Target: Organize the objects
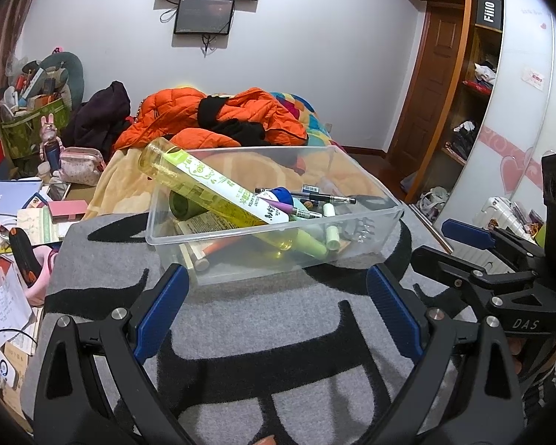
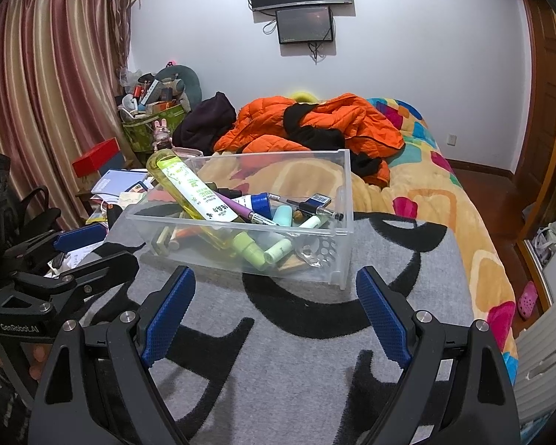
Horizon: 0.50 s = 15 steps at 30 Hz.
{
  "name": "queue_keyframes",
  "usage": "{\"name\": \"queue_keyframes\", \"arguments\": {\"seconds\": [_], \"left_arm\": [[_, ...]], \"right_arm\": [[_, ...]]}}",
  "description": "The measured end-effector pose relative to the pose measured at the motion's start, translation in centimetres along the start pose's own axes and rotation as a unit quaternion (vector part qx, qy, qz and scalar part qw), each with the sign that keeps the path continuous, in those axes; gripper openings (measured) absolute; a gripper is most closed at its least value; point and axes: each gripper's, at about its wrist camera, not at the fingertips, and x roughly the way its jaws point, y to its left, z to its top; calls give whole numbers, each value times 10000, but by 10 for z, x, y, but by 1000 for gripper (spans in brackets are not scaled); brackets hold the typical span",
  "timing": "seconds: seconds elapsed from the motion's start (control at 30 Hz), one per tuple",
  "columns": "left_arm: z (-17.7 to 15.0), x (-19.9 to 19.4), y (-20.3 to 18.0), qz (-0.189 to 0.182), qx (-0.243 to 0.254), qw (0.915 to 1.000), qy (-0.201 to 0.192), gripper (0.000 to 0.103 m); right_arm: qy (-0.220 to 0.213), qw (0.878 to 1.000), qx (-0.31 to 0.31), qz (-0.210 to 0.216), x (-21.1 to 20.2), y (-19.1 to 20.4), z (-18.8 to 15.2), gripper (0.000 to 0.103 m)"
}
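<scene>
A clear plastic bin (image 1: pixel 367 248) (image 2: pixel 315 170) stands on a grey and black blanket (image 1: pixel 263 333) (image 2: pixel 278 352). A tall yellow bottle (image 1: pixel 204 185) (image 2: pixel 189 189) leans over its left rim. Pens, a blue cap (image 1: pixel 283 196) (image 2: pixel 261 203) and pale green tubes (image 1: pixel 311 244) (image 2: pixel 250 248) lie inside. My left gripper (image 1: pixel 278 285) is open and empty just in front of the bin. My right gripper (image 2: pixel 276 289) is open and empty before the bin too. Each gripper shows at the edge of the other's view, the right one in the left wrist view (image 1: pixel 463 237) and the left one in the right wrist view (image 2: pixel 81 244).
An orange jacket (image 1: pixel 218 118) (image 2: pixel 315 126) and dark clothes lie on the bed behind the bin. A cluttered side table with papers (image 1: pixel 15 215) (image 2: pixel 118 181) stands at the left. A wardrobe (image 1: pixel 474 85) stands at the right.
</scene>
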Motion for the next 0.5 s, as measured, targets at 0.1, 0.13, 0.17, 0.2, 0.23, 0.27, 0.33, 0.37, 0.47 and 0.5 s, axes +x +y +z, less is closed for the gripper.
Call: {"name": "queue_keyframes", "arguments": {"seconds": [0.1, 0.13, 0.17, 0.2, 0.23, 0.27, 0.33, 0.37, 0.47, 0.5], "left_arm": [[0, 0, 0, 5, -5, 10000, -3, 98], [0, -1, -1, 10, 3, 10000, -8, 98], [0, -1, 0, 14, 6, 10000, -15, 98], [0, -1, -1, 28, 8, 10000, -22, 98], [0, -1, -1, 49, 10, 10000, -36, 98], [0, -1, -1, 58, 11, 10000, -45, 98], [-1, -1, 0, 60, -1, 10000, -44, 98], [-1, 0, 0, 43, -11, 10000, -33, 98], [-1, 0, 0, 27, -22, 10000, -8, 98], [-1, 0, 0, 23, -20, 10000, 4, 98]], "right_arm": [[7, 10000, 13, 9, 0, 0, 0, 87], [6, 10000, 7, 2, 0, 0, 0, 87], [7, 10000, 7, 4, 0, 0, 0, 87], [4, 10000, 6, 8, 0, 0, 0, 87], [2, 10000, 6, 10, 0, 0, 0, 87], [3, 10000, 6, 15, 0, 0, 0, 87], [9, 10000, 6, 21, 0, 1, 0, 87], [7, 10000, 6, 25, 0, 2, 0, 87], [5, 10000, 9, 23, 0, 2, 0, 87], [6, 10000, 11, 26, 0, 2, 0, 87]]}}
